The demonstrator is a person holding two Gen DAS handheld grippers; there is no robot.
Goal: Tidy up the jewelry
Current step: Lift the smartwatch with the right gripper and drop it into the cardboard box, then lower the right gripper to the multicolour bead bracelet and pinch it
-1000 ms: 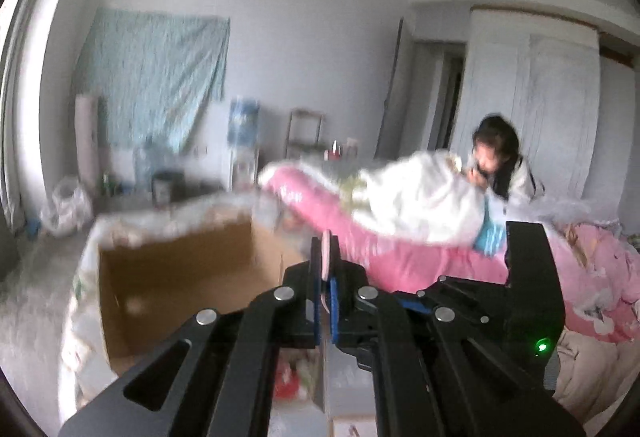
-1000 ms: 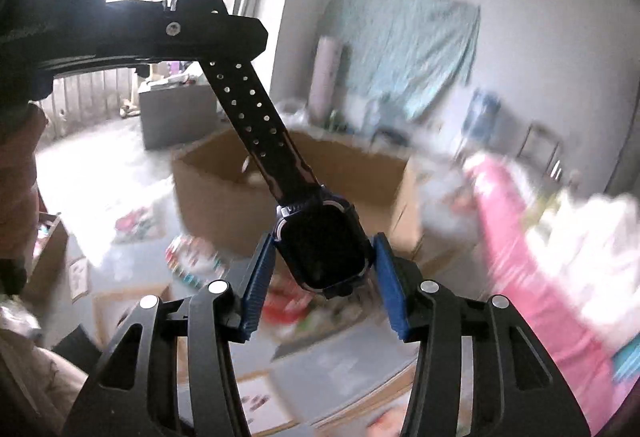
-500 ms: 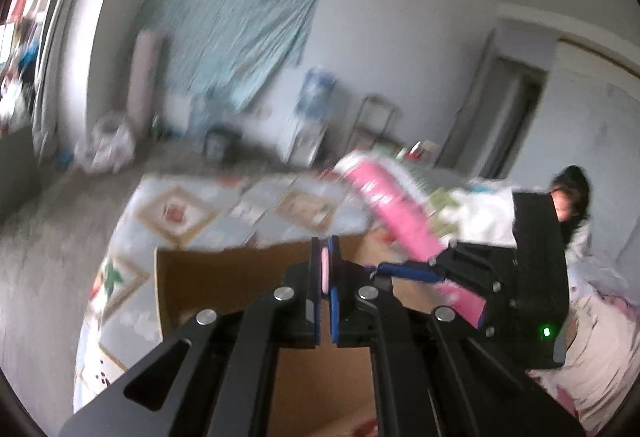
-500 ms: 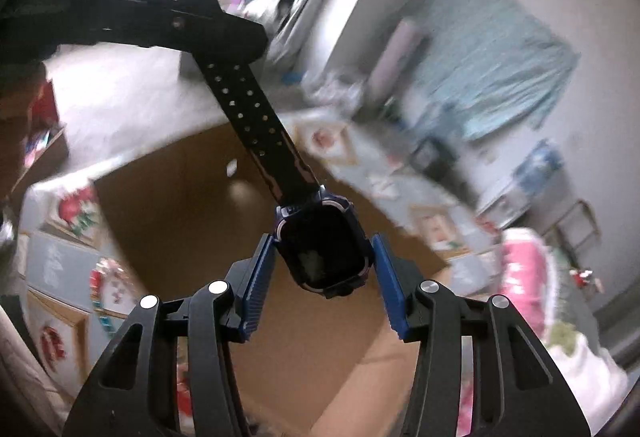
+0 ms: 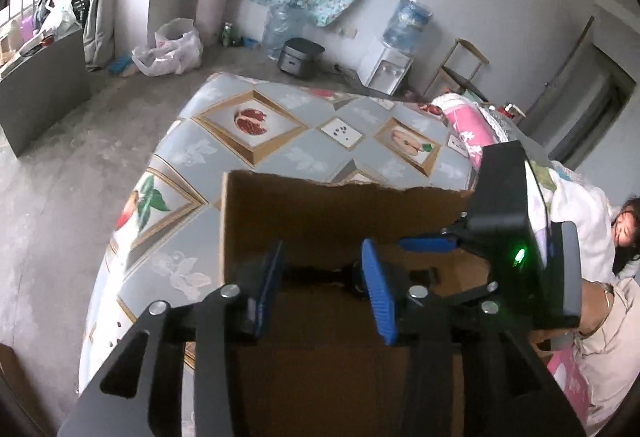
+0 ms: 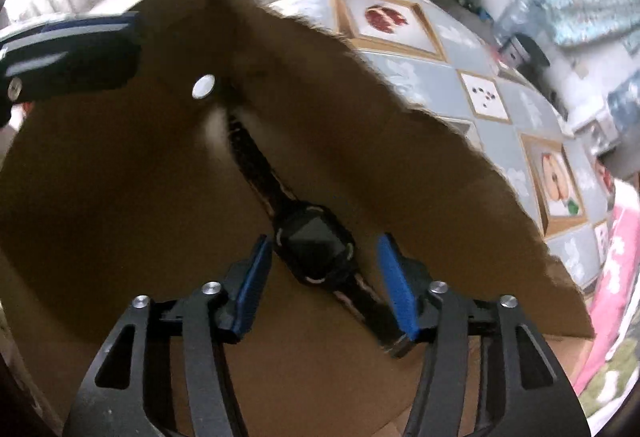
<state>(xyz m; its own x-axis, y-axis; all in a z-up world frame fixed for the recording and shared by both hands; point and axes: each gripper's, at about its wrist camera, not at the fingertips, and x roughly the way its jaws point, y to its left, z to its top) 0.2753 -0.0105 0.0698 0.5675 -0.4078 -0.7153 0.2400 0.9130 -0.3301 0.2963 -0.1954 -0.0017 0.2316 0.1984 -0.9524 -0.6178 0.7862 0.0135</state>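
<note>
Both grippers are down inside the cardboard box, which sits on a table under a fruit-print tablecloth

Right gripper: jaws have just been opening and are released. The blue pads stand clear of the watch on both sides, with a gap visible each way. Watch case sits between the fingers, face toward the camera. The strap runs up and away toward the far inner corner of the box; the other strap end passes under the right-hand finger. Watch looks to be at the box floor, but I cannot tell whether it is fully resting there or in free fall, and the strap is motion-blurred

Left gripper: jaws have just been opening and are parted, nothing pinched between the pads. In the left wrist view the watch lies crosswise just beyond the fingertips, with the right-hand pad overlapping the case in the picture; no contact that I can confirm. In the right wrist view one left finger shows at the left edge, above the box's left wall

Far wall of the box has a torn top edge, and there is a round hole near its far-left corner

Behind the box, at the table's far right edge, there is pink bedding
</note>
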